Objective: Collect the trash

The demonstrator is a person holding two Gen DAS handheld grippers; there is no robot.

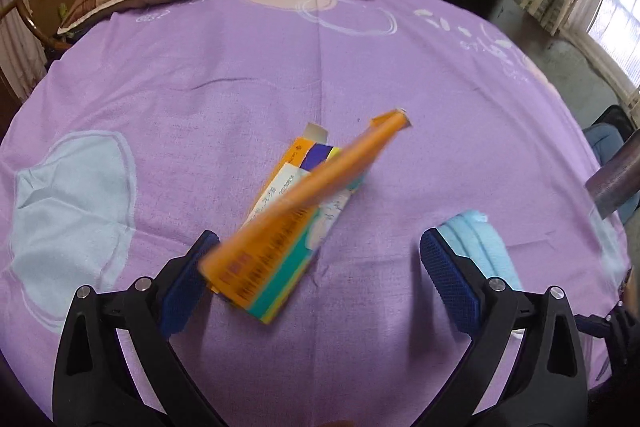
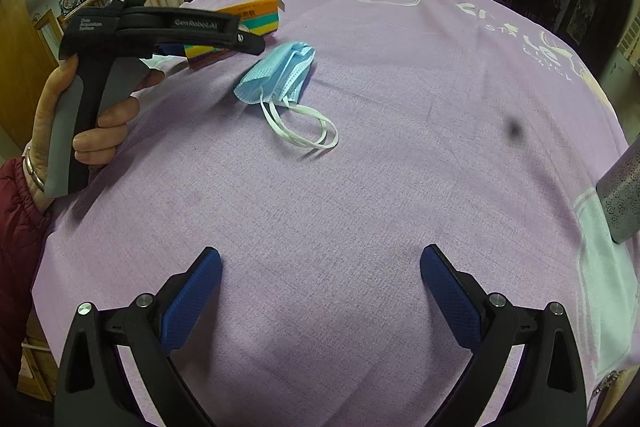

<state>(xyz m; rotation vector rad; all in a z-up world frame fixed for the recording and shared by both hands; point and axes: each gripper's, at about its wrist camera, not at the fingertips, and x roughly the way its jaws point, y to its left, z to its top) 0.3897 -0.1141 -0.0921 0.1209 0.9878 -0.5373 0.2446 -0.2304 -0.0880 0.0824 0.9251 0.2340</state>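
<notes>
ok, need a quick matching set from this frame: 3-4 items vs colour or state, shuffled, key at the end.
Items:
1. carton
2. face mask
3. bedsheet
4. right gripper

Colour or state:
A. purple
B. open, holding nothing
C. orange and teal, between the left gripper's open jaws
D. light blue, crumpled on the bed

Pairs: 1-C, 2-D, 3-A, 4-B

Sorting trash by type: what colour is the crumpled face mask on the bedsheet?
Light blue face mask with white ear loops, clearest in the right wrist view.
</notes>
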